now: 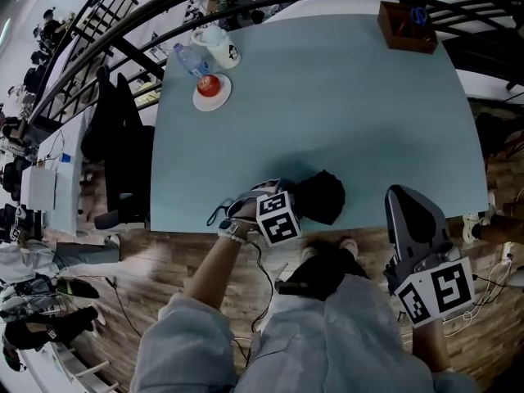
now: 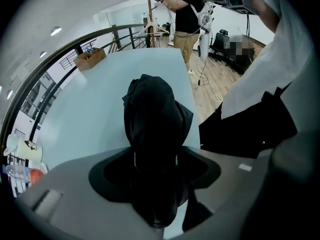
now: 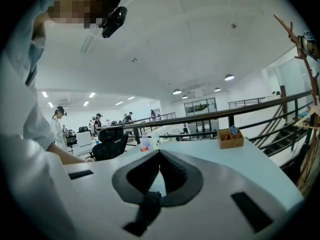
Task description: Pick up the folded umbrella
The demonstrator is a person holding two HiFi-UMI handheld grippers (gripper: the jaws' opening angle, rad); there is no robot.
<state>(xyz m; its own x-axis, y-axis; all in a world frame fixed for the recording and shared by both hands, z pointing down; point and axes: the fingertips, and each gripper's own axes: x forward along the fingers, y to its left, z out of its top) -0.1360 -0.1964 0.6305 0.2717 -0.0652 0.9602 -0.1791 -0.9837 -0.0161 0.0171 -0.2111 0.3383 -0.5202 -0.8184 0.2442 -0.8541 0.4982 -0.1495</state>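
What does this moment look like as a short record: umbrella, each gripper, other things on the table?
umbrella: black, folded, lying by the near edge of the table
left gripper: pointing down over the umbrella, jaws apart, umbrella between them
right gripper: at the near edge, right of the umbrella, jaws together, empty
other things: mug, plate, wooden box at the far side

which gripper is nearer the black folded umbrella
Left. The left gripper is over the black folded umbrella, jaws open either side of it; the right gripper hangs apart, off the near edge of the pale blue table.
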